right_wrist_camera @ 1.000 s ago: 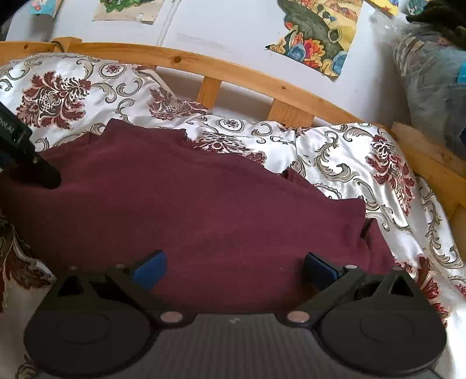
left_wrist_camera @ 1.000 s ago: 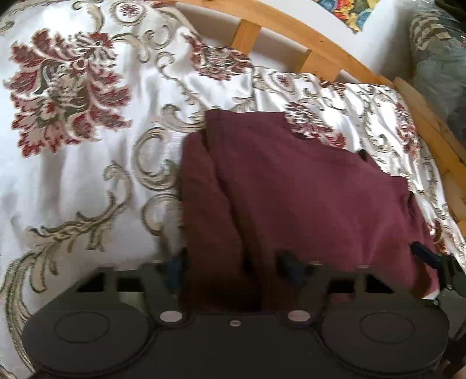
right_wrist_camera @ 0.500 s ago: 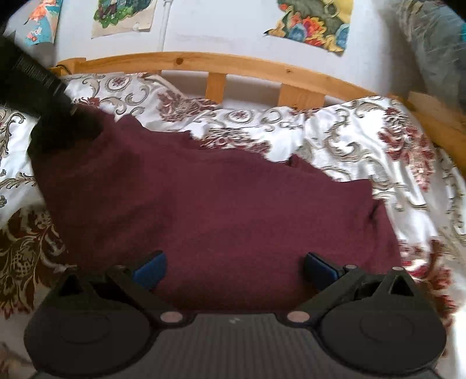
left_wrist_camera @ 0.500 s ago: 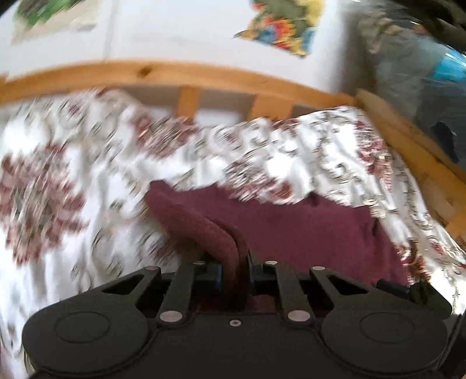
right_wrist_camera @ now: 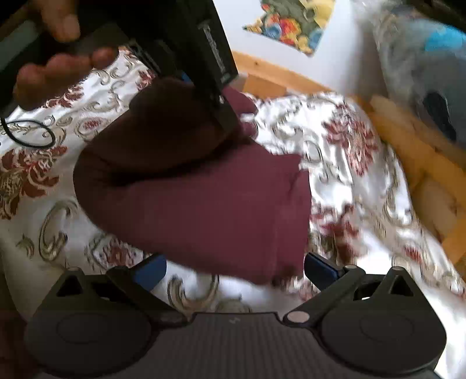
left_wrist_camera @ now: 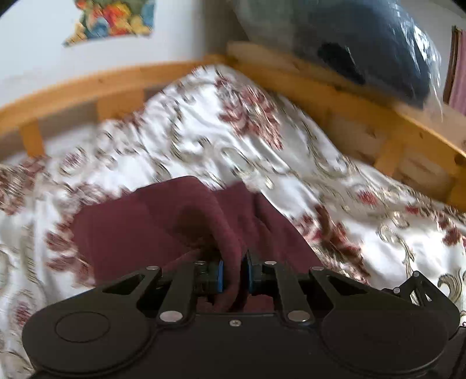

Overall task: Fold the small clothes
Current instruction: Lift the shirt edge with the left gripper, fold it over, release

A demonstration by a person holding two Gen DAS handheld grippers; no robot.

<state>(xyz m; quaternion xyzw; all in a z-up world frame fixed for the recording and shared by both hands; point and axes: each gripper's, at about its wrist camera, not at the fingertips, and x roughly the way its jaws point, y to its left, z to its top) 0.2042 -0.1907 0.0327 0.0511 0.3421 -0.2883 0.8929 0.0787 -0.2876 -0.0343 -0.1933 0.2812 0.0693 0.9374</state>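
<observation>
The left tool has its blue pads pinched tight on a bunched ridge of the maroon garment, low in the middle of the left wrist view. In the right wrist view that tool reaches down from the upper left, with the person's hand behind it, carrying a raised flap of the garment over the flat part lying mid-frame on the bed. The right tool sits at the bottom of its own view, jaws spread wide and gripping nothing; the near hem lies just ahead of them.

Risk one: nothing pins the near edge, so a pull from the left could drag the whole piece across the slick cover instead of folding it. Risk two: the pinch is on a thick bunch, so layers could slip out unevenly and the fold could land crooked. Risk three: a thin black cable loops at mid-left and could snag.

The surface is a glossy white bedspread with dark red flowers, rumpled. A wooden bed rail curves behind it. There is a white wall with a colourful picture at upper left, and a plastic-wrapped dark bundle at upper right.
</observation>
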